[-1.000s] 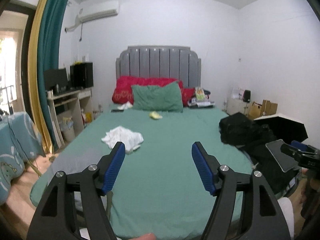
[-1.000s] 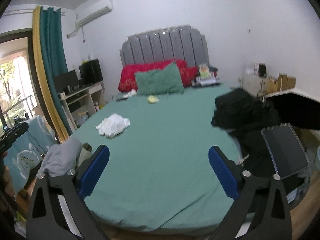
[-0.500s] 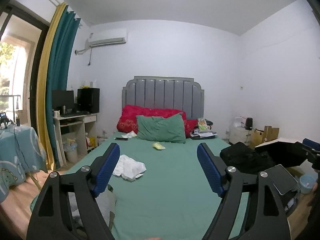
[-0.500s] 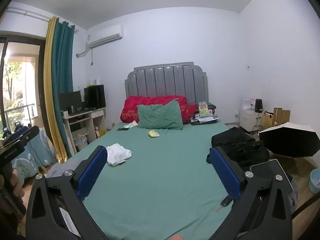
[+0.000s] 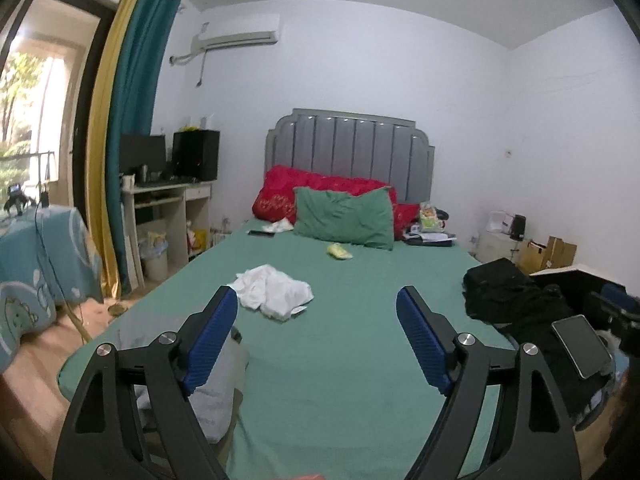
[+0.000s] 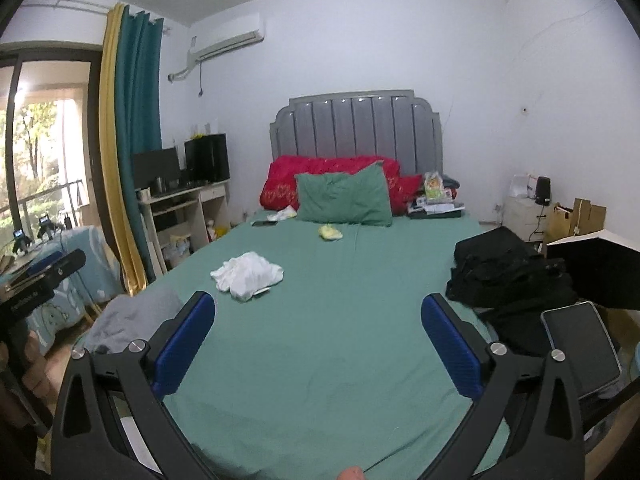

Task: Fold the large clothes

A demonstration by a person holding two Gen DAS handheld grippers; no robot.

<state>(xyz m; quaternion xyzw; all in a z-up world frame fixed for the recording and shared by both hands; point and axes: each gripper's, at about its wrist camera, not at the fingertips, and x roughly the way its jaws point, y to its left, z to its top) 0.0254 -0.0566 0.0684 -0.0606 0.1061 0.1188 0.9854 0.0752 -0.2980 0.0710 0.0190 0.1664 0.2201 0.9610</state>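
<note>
Bed (image 5: pixel 340 360): green sheet, spans the space ahead of both claws.
Black clothes (image 6: pixel 508 276): heaped at the bed's right edge, ahead and right of the right claw.
Grey garment (image 6: pixel 132 316): at the near left corner, just beside the left claw's left finger (partly hidden).
White garment (image 5: pixel 276 292): crumpled, ahead of both claws, apart from them.
Left claw (image 5: pixel 316 308): wide, nothing between the fingers (just been opening).
Right claw (image 6: pixel 318 314): wide, holding nothing.
</note>
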